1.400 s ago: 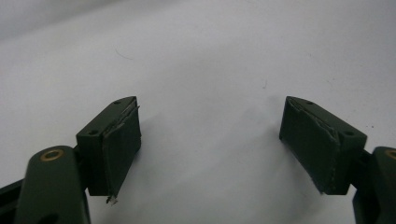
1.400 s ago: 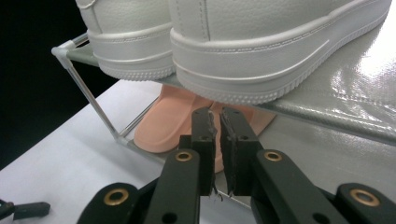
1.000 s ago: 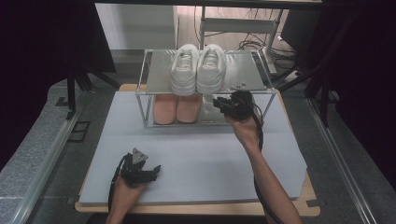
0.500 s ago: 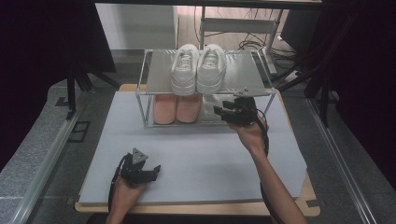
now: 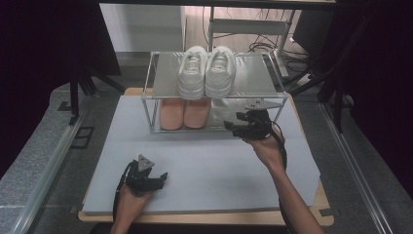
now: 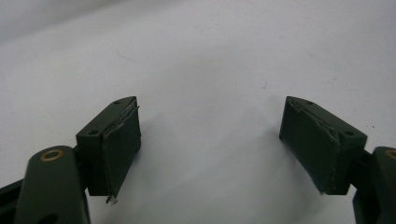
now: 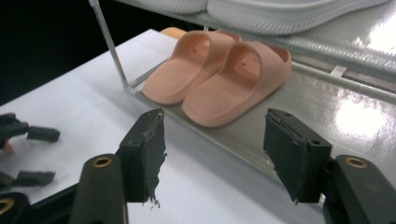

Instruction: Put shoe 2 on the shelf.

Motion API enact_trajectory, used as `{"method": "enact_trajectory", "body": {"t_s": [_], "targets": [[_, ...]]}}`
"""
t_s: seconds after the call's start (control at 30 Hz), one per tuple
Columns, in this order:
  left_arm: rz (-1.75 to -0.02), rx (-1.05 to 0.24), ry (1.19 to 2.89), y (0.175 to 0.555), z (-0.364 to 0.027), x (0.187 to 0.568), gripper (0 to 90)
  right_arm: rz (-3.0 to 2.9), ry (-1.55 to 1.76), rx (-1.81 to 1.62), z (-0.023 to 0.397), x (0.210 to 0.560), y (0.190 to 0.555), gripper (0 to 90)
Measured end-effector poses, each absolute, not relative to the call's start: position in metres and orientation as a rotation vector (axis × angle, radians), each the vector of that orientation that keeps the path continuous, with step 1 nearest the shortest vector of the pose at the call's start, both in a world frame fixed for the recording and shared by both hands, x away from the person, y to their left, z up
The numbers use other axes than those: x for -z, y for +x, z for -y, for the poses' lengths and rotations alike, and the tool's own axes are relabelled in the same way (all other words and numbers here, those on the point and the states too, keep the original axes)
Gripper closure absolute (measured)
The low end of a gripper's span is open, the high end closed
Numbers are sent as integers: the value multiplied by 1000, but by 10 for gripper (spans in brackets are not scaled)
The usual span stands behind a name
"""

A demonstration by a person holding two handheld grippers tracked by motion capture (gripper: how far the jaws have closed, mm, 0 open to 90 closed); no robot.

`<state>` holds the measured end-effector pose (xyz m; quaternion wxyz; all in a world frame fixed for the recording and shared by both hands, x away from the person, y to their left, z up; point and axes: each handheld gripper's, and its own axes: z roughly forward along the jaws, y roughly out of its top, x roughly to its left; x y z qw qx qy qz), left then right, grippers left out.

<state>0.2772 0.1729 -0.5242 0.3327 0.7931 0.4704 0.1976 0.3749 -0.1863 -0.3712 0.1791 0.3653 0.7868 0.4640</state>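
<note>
Your right gripper – jaws just been opening, spread, nothing between. Pink slides sit side by side on rack's lower shelf, just ahead. Likely light, soft, rubbery foam – pinch strap arch. Left gripper spread, empty, over table.

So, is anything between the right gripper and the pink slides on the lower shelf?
Nothing visible. The right gripper, jaws just opened and empty, faces the pink slides from the rack's open front; bare shelf lies between. The corner post stands left of them.
</note>
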Motion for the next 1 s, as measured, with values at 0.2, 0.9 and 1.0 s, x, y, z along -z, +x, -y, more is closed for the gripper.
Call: {"method": "enact_trajectory", "body": {"t_s": [0.2,0.9,1.0], "targets": [[-1229,-517,2071,277,-173,524,203,-2237,1022,-1299,191,375,368,319],[-1228,-523,2065,277,-172,524,203,-2301,1003,-1226,214,399,344,197],[-1228,-524,2065,277,-172,524,203,-2312,1009,-1225,219,405,340,188]]}}
